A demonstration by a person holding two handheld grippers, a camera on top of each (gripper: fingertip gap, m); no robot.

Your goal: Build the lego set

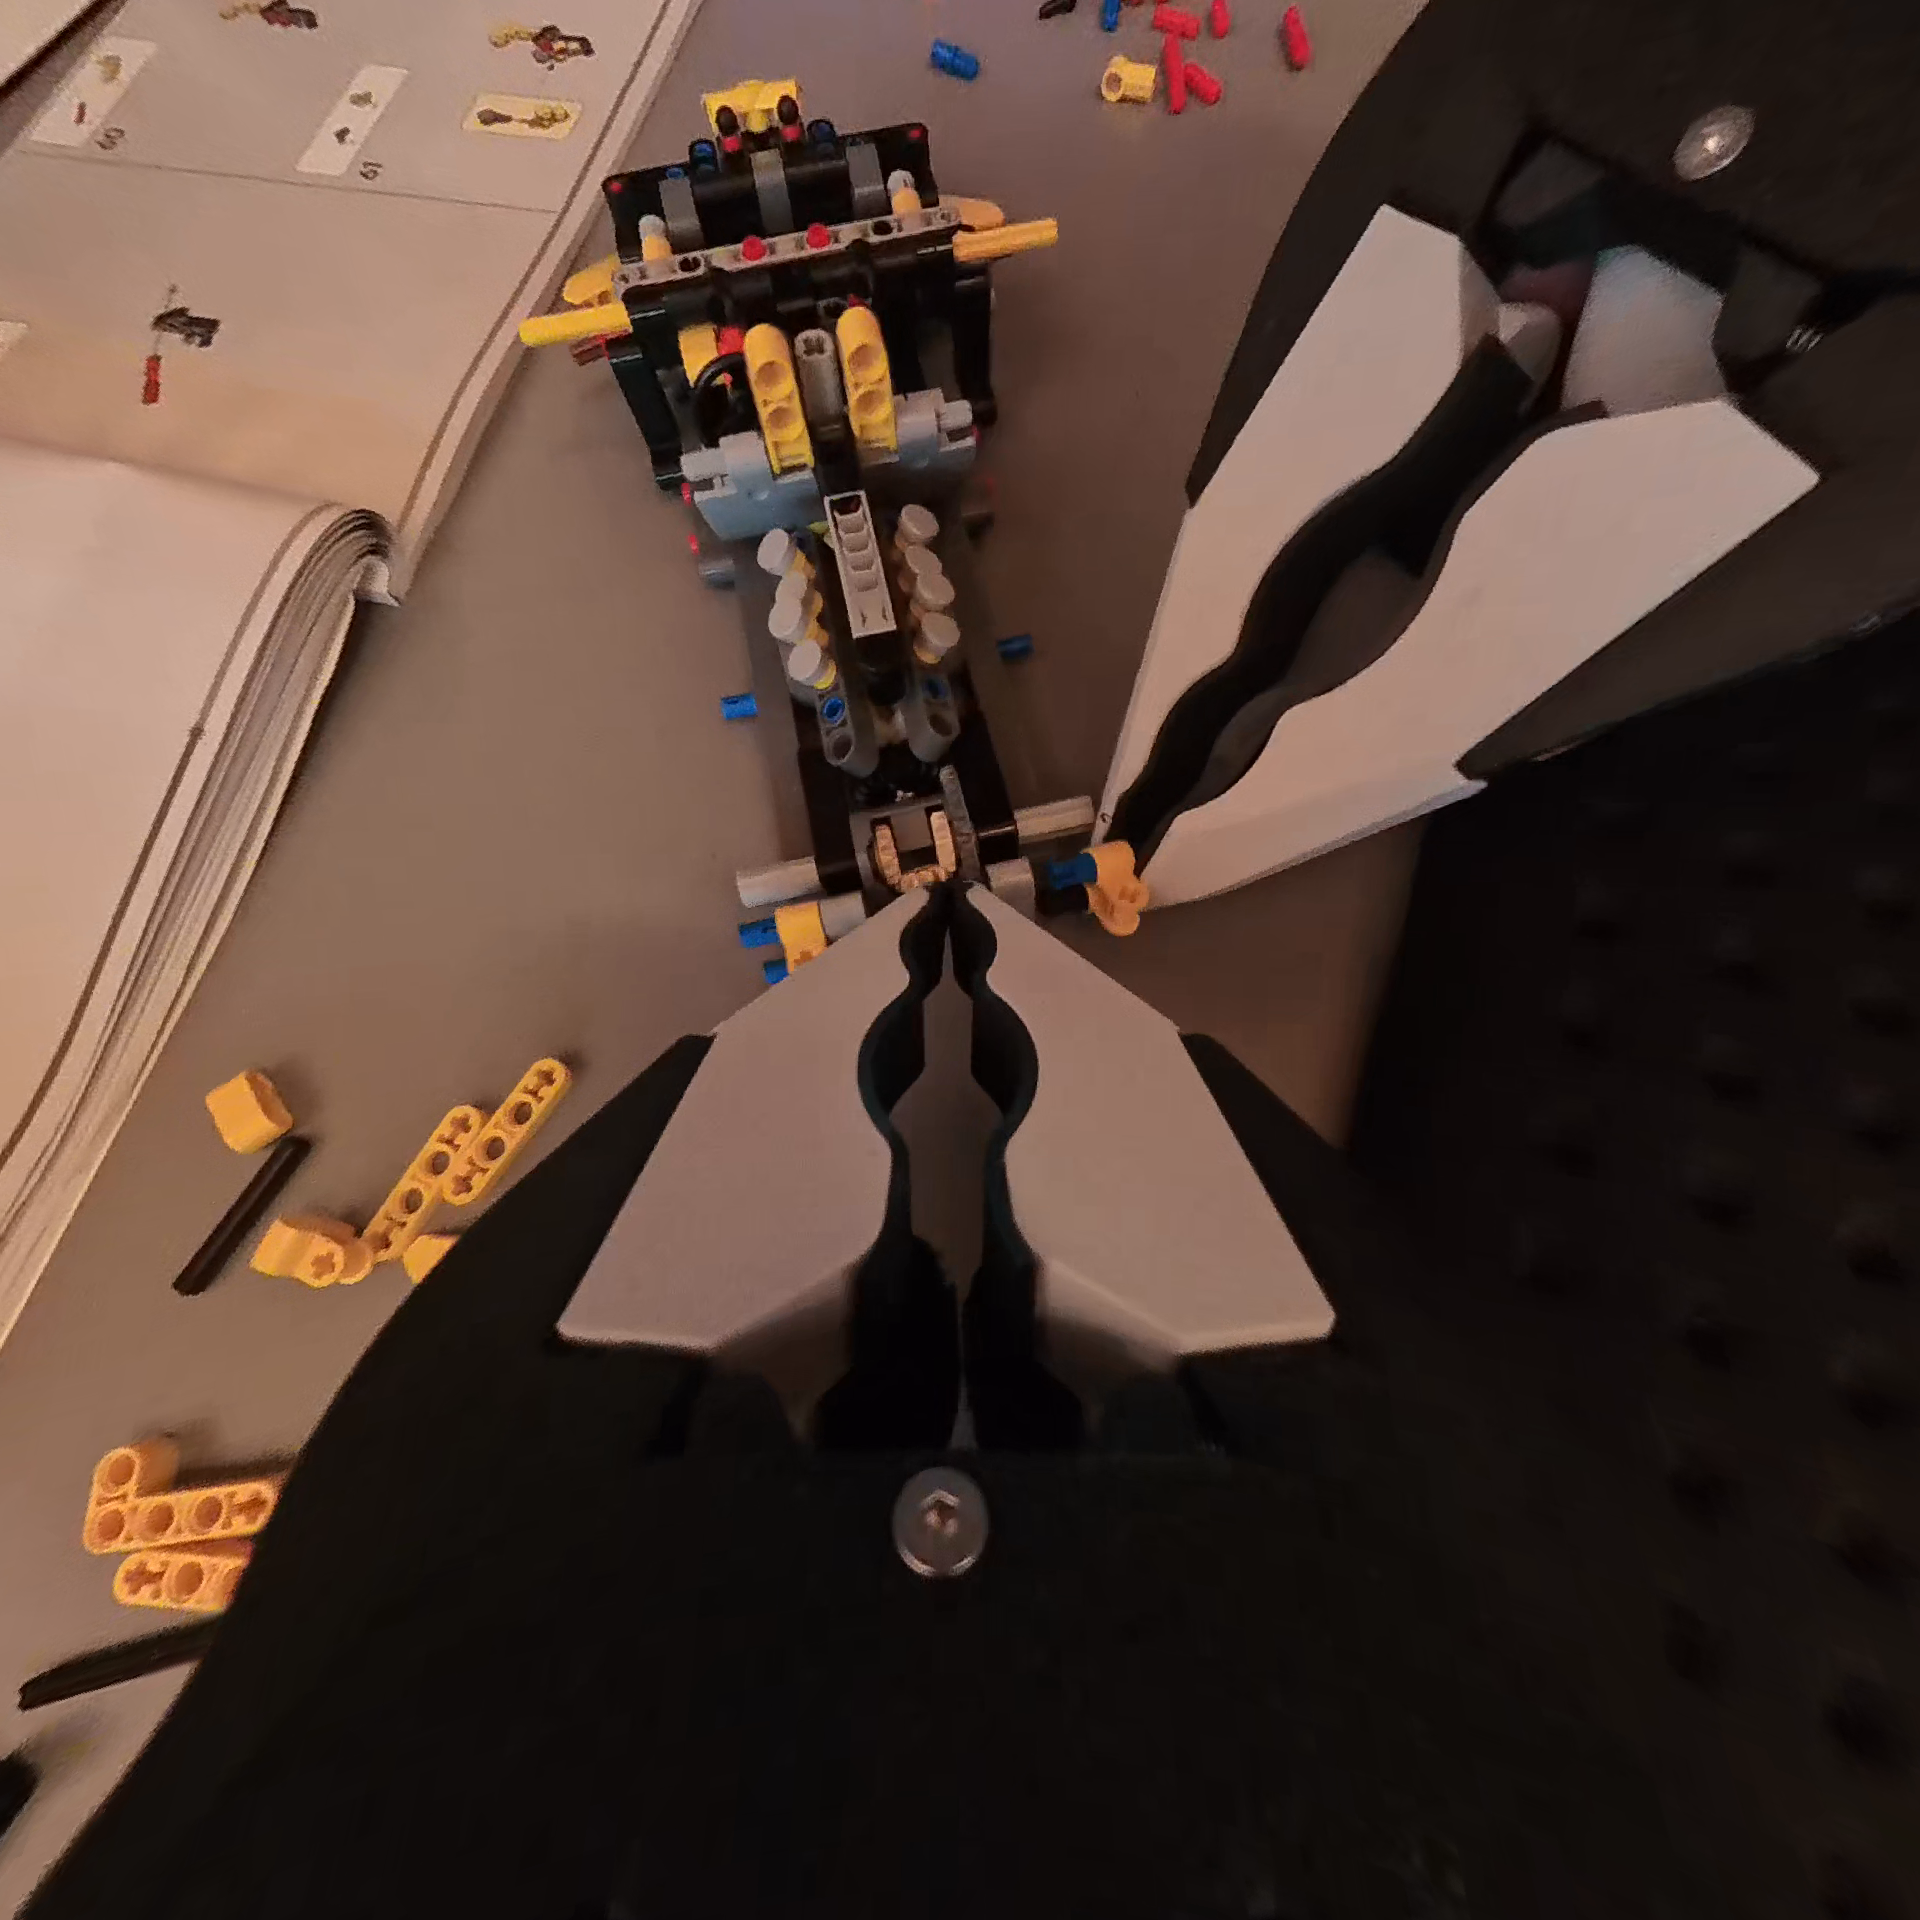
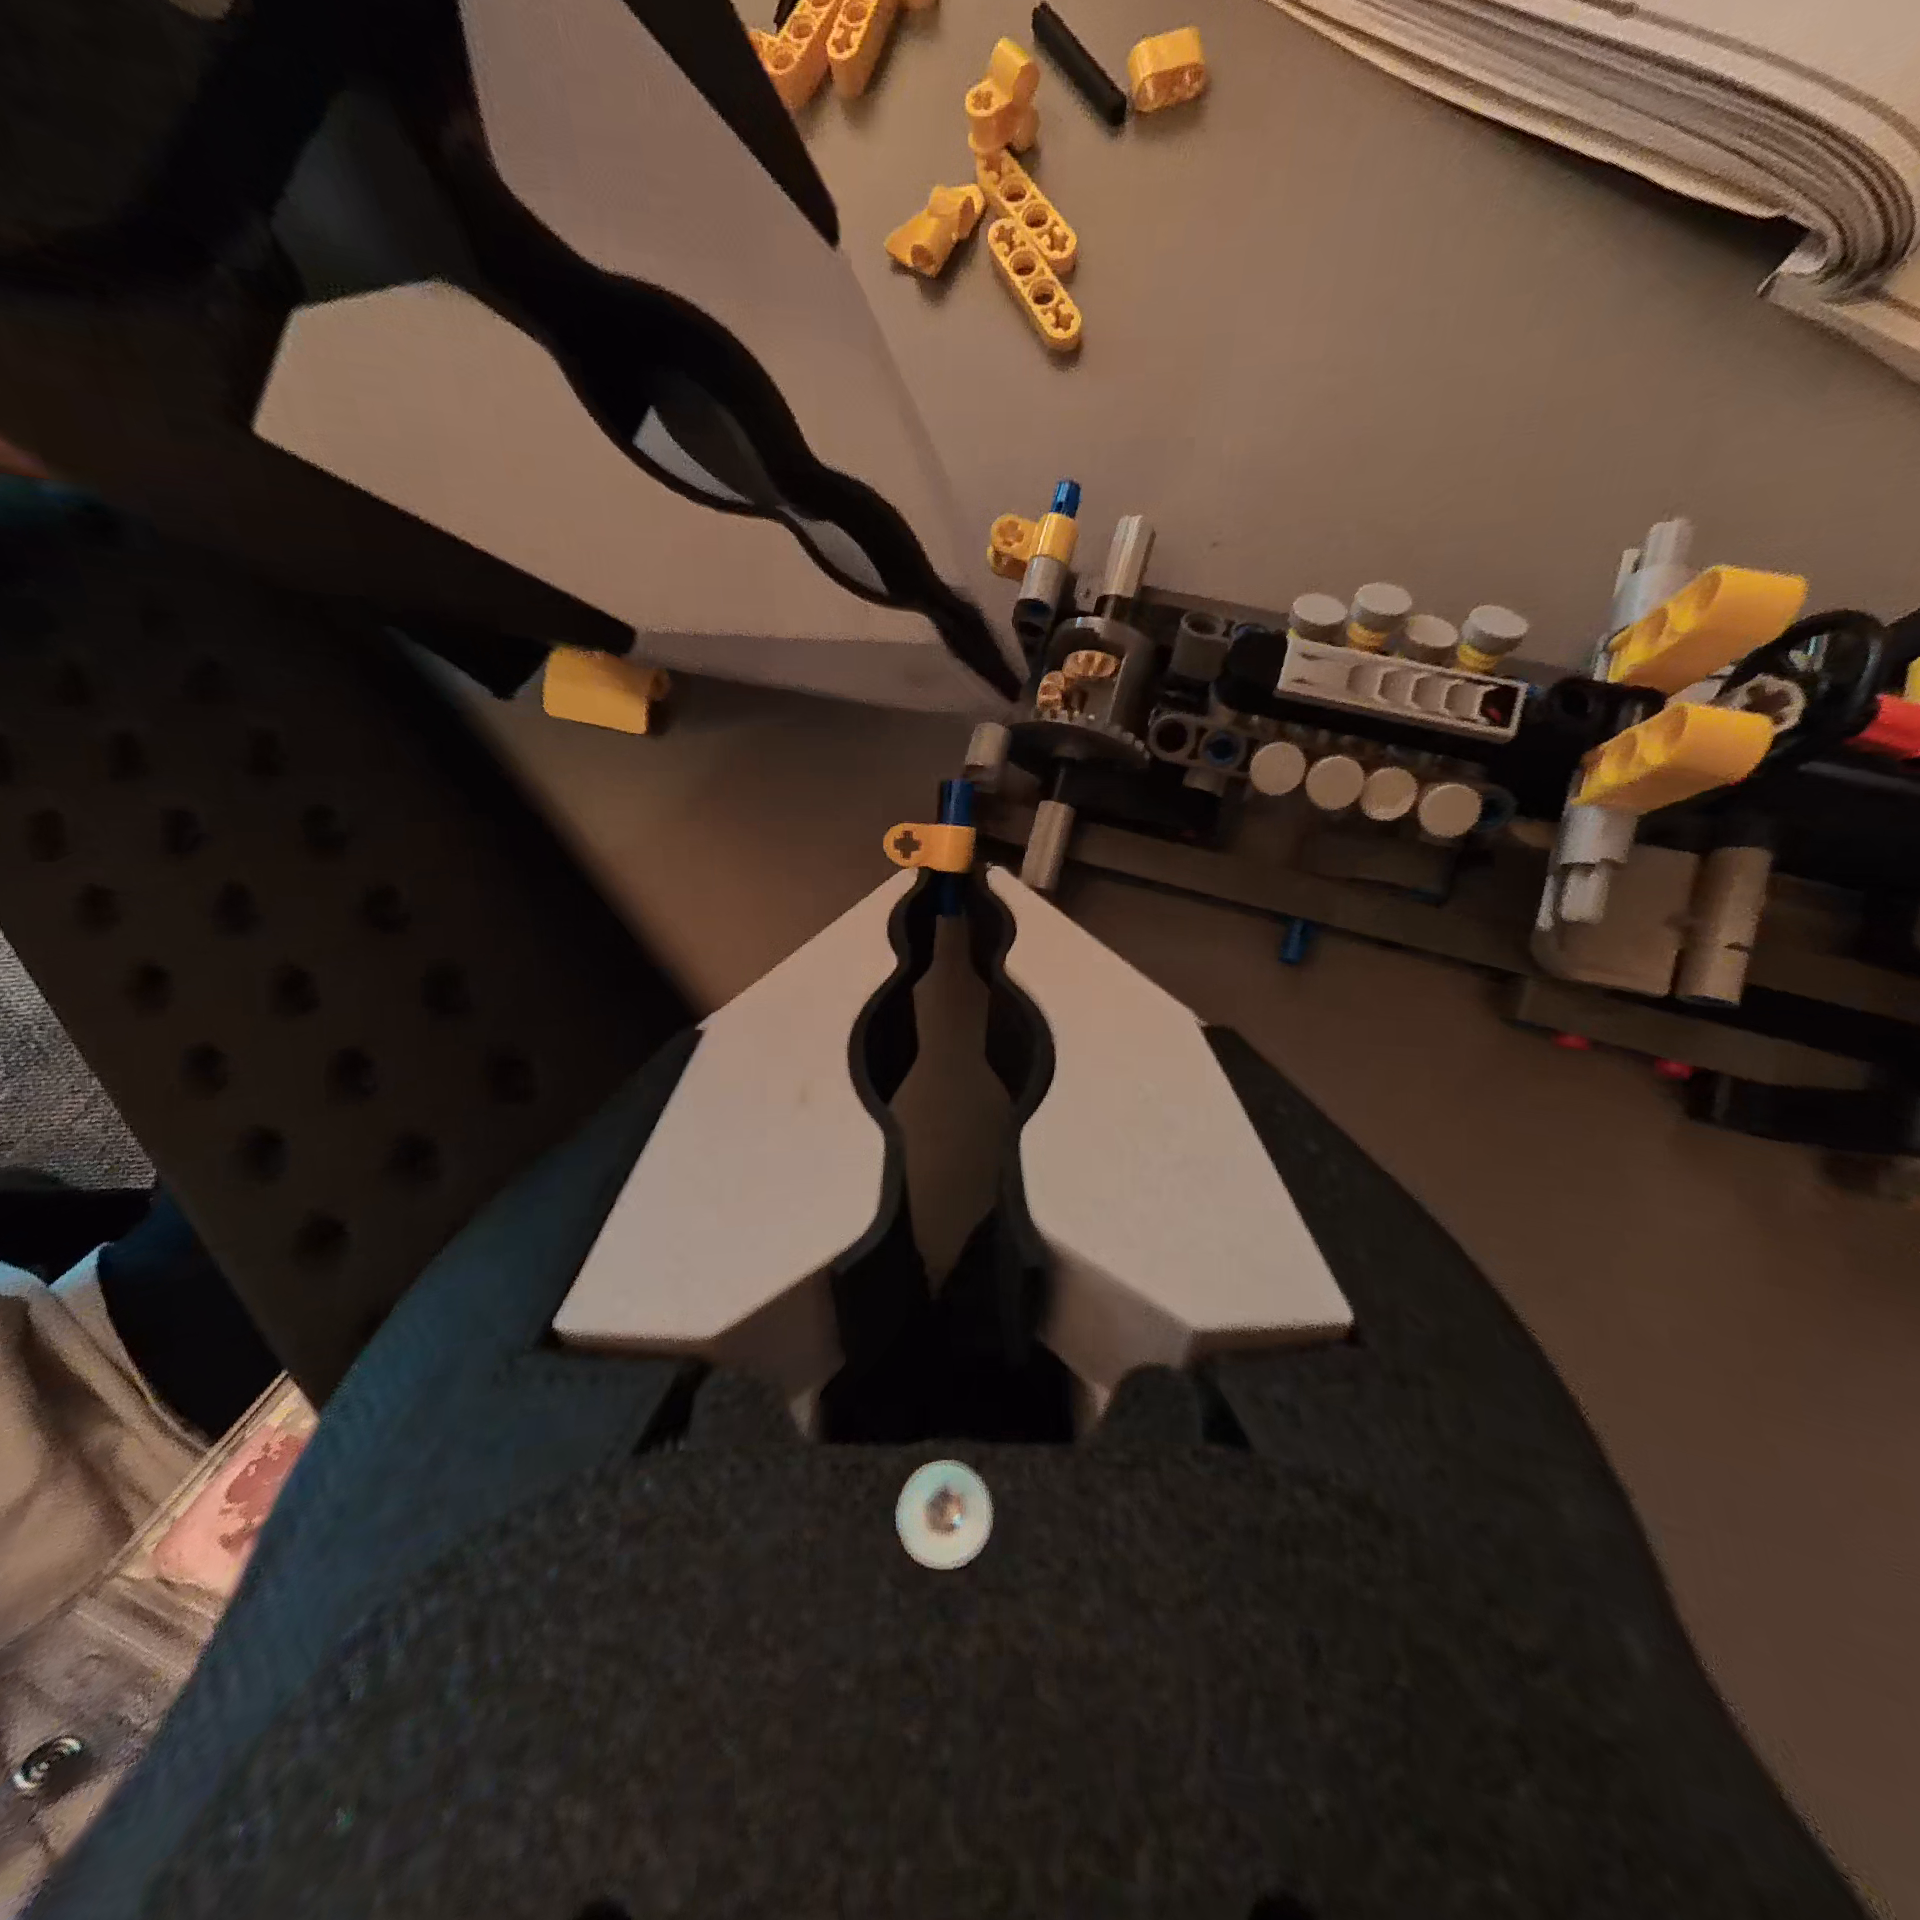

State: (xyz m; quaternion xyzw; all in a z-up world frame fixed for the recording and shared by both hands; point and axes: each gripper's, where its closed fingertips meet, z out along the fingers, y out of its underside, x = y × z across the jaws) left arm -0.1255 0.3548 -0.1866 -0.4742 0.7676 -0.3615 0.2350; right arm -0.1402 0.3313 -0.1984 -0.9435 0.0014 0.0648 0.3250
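there, right gripper (image 2: 951, 883) pinched on yellow-blue connector (image 2: 935, 842) beside chassis (image 2: 1351, 727); left gripper (image 1: 951, 899) closed, empty, at its end.

The long black, grey and yellow chassis (image 1: 831, 499) lies flat on the table, running near to far. Loose yellow beams (image 1: 468, 1153) lie left; red pins (image 1: 1195, 62) far right.
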